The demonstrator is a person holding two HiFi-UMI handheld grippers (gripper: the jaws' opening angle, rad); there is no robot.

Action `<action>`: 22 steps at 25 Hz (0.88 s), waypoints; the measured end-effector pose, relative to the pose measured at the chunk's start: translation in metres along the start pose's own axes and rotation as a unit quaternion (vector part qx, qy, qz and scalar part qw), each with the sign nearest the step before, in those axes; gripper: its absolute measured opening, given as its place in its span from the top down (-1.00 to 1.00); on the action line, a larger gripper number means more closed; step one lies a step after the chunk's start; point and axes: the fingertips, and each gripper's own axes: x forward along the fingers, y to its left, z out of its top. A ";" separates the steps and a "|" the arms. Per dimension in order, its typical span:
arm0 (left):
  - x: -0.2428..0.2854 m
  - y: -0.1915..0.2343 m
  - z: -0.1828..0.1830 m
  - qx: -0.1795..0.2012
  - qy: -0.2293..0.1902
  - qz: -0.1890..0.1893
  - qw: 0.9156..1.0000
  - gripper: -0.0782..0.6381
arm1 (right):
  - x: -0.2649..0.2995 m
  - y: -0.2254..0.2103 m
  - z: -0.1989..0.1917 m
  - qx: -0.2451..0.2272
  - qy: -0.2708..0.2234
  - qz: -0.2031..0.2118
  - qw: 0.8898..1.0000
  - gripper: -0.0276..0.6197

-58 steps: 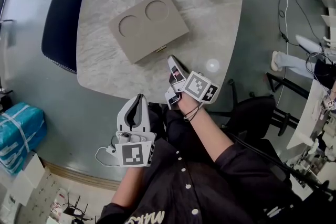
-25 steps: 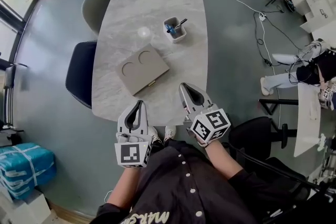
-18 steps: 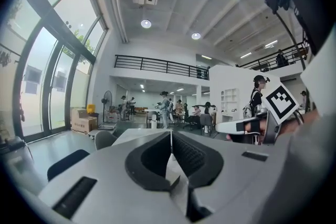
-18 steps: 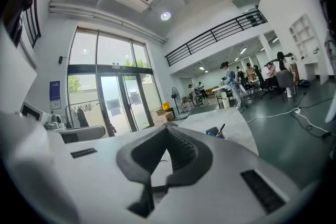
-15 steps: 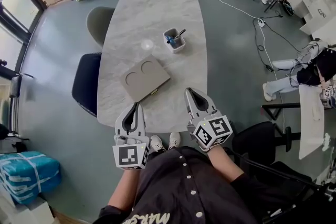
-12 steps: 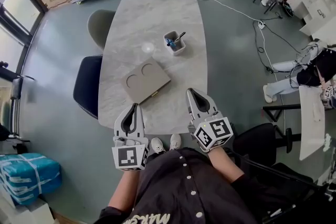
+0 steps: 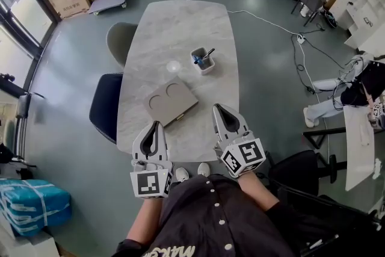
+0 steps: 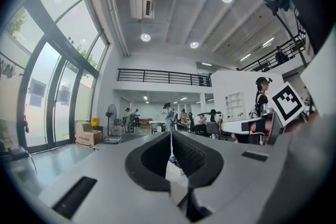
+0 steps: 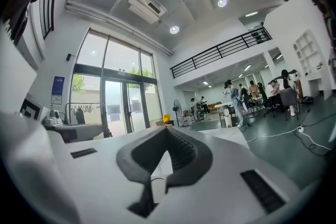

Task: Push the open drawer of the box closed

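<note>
You are holding both grippers up in front of your chest, well apart from the box (image 7: pixel 171 102), which lies on the near half of the table (image 7: pixel 180 27), a little left of its middle and turned at an angle. The box top shows two round recesses, and a small brass-coloured pull (image 7: pixel 180 120) sits on its near side; from this height the box looks like one plain block, and the drawer front is too small for you to tell whether it stands out. Your left gripper (image 7: pixel 154 127) shows over the table's near left edge, and your right gripper (image 7: pixel 218 109) over the near right part, with the box between them and farther off. In the left gripper view the left gripper (image 8: pixel 170 136) has its jaws brought together at the tips with nothing between them, and it looks out across the hall instead of at the table. In the right gripper view the right gripper (image 9: pixel 167 131) is the same: tips meeting, nothing held, facing the tall windows. Beyond the box, right of it, a white cup (image 7: pixel 203 61) holds pens. A dark blue chair (image 7: pixel 107 106) stands at the table's left side near you, with a grey chair (image 7: pixel 120 39) farther along that side. A blue bundle (image 7: pixel 30 204) lies on the floor at near left.
</note>
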 end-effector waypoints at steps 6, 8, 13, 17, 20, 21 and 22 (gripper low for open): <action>0.001 0.005 0.004 0.003 -0.008 0.007 1.000 0.73 | 0.005 0.002 0.000 -0.001 -0.002 0.005 1.000 0.92; 0.001 0.006 0.005 0.003 -0.009 0.008 1.000 0.73 | 0.005 0.002 0.001 0.005 -0.005 0.007 1.000 0.92; 0.002 0.004 0.007 0.003 -0.012 0.007 1.000 0.73 | 0.007 0.005 0.006 -0.003 -0.011 0.009 1.000 0.92; 0.004 0.001 0.006 0.003 -0.011 0.005 1.000 0.73 | 0.008 0.006 0.008 -0.014 -0.012 0.012 1.000 0.92; 0.005 0.001 0.004 0.004 -0.011 0.004 1.000 0.73 | 0.009 0.007 0.006 -0.021 -0.007 0.012 1.000 0.92; 0.006 0.001 0.004 0.004 -0.012 0.003 1.000 0.73 | 0.009 0.007 0.005 -0.022 -0.006 0.012 1.000 0.92; 0.006 0.001 0.004 0.003 -0.013 0.003 1.000 0.73 | 0.008 0.007 0.005 -0.021 -0.007 0.012 1.000 0.92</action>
